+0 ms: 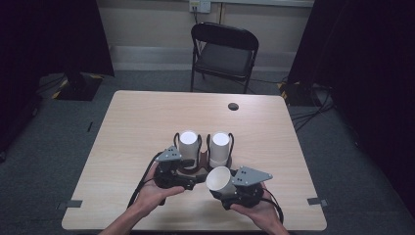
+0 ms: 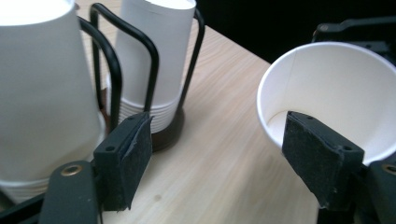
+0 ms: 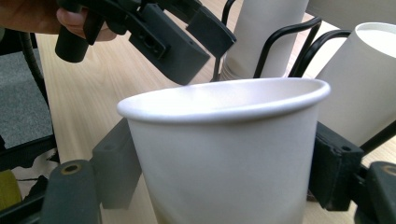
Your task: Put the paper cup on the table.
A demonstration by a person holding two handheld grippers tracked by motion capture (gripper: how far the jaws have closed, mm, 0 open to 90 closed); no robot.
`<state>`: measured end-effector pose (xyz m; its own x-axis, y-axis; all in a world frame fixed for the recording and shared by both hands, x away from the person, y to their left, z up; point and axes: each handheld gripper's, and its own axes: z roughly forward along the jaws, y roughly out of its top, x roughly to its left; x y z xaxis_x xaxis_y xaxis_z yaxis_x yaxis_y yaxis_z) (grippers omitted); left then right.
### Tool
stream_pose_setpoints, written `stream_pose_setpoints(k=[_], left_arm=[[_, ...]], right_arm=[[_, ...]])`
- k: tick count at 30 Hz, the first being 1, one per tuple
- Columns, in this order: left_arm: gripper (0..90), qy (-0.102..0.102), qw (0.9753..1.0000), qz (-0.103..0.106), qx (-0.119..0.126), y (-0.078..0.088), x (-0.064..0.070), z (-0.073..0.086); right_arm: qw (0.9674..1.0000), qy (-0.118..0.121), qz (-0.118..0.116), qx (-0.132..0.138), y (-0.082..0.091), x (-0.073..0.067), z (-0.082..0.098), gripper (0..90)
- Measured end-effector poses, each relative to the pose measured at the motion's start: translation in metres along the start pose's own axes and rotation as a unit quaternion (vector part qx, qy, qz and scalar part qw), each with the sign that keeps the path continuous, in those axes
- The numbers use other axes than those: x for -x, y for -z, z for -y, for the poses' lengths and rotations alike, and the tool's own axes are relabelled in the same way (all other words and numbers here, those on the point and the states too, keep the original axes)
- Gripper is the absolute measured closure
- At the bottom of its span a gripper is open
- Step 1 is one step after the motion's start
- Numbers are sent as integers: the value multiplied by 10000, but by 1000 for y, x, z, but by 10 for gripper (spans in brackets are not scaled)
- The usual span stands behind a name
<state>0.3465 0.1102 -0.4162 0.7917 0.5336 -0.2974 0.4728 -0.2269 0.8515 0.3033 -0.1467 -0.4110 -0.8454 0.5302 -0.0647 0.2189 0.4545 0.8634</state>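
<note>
The right gripper (image 1: 234, 188), nearest the camera at the near right of the surface (image 1: 142, 122), has its jaws closed on a single white paper cup (image 1: 219, 180), pads pressed on either side of the wall, mouth tilted toward the left gripper (image 1: 188, 171). The left gripper's jaws stand open with nothing between them; one pad (image 2: 322, 161) sits just beside the cup's rim.

Risks, as judged:
- The thin wall may buckle or go oval under the right pads if squeezed harder.
- With the cup tilted and held by one gripper alone, a slack grip could let it slide out.
- The open left jaws lie close to the black wire holder (image 1: 203, 164) and its two cup stacks (image 1: 188, 145); a careless swing could snag a wire or tip a stack.
</note>
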Motion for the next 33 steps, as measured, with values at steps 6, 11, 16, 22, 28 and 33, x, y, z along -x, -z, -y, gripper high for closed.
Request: stream_pose_setpoints(k=[6,11,16,22,28,33], left_arm=[[188,22,9999,-83,-74,6,-4,4],[179,-12,9997,-181,-162,9,-7,7],[179,59,9995,-292,-127,17,-12,10],[179,48,9989,-410,-212,26,-18,19],[178,30,9980,-587,-222,30,-25,25],[177,-39,9965,-802,-214,35,-30,29]], right_arm=[[9999,-108,62,45,2,5,2,239],[9997,-177,128,66,4,9,4,239],[9994,-291,171,92,5,14,5,239],[9988,-423,203,166,8,19,6,240],[9974,-603,309,239,13,27,8,241],[9958,-722,474,304,18,34,10,241]])
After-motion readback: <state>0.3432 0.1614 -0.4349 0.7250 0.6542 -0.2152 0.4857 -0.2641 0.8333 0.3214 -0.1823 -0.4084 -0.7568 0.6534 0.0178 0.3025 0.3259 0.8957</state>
